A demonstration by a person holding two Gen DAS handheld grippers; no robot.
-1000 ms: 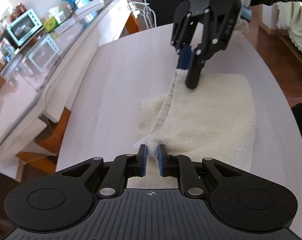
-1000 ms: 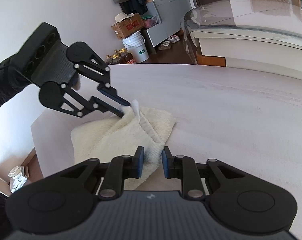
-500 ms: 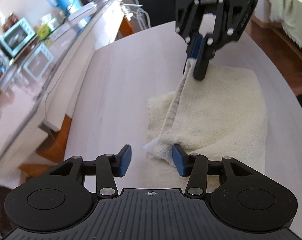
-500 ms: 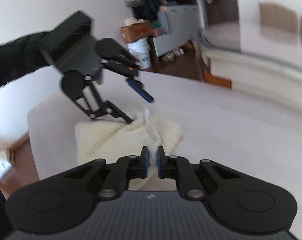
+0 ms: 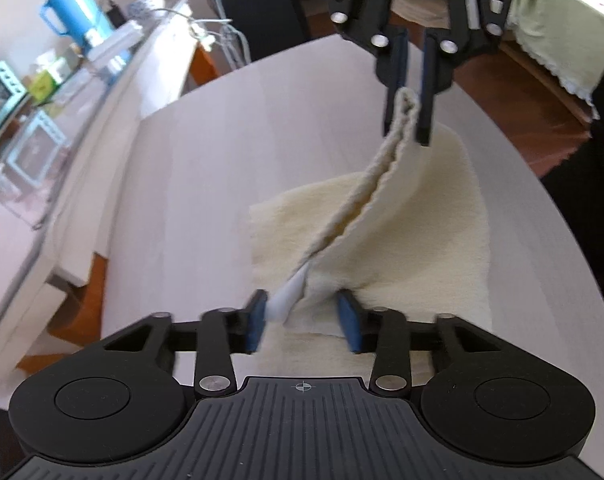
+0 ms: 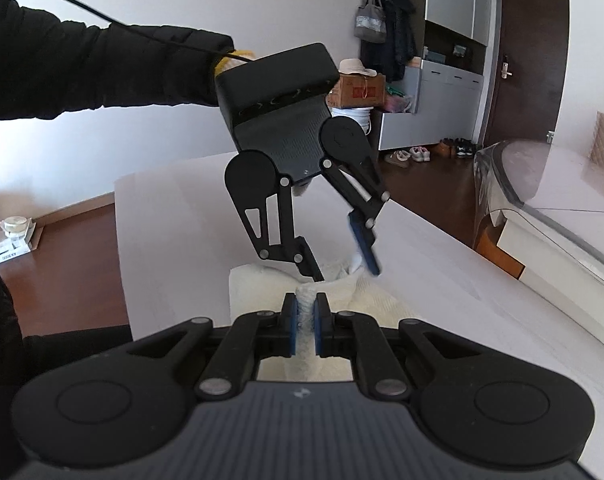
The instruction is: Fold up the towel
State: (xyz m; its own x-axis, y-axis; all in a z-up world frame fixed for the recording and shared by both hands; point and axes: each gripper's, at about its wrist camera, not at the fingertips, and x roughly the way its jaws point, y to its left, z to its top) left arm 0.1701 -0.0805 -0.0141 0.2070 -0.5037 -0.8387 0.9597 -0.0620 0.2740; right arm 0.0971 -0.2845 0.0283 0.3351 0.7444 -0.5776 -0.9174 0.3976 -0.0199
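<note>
A cream towel (image 5: pixel 414 232) lies folded on the pale table (image 5: pixel 205 184); it also shows in the right wrist view (image 6: pixel 366 300). My right gripper (image 5: pixel 406 120) is shut on the towel's far corner and holds that doubled edge raised above the table. In its own view the right gripper (image 6: pixel 305 326) pinches towel cloth between its blue pads. My left gripper (image 5: pixel 304 318) is open, its pads on either side of the near corner with its white tag (image 5: pixel 287 300). It also appears in the right wrist view (image 6: pixel 344 272), open above the towel.
A long counter (image 5: pixel 73 92) with a blue jug (image 5: pixel 71 4), toaster oven and boxes runs along the left. A glass-topped table (image 6: pixel 550 200) stands to the right in the right wrist view. The table edge curves near the towel's right side (image 5: pixel 550 216).
My left gripper opened and let go of the near corner. My right gripper closed on the far corner and lifted it higher.
</note>
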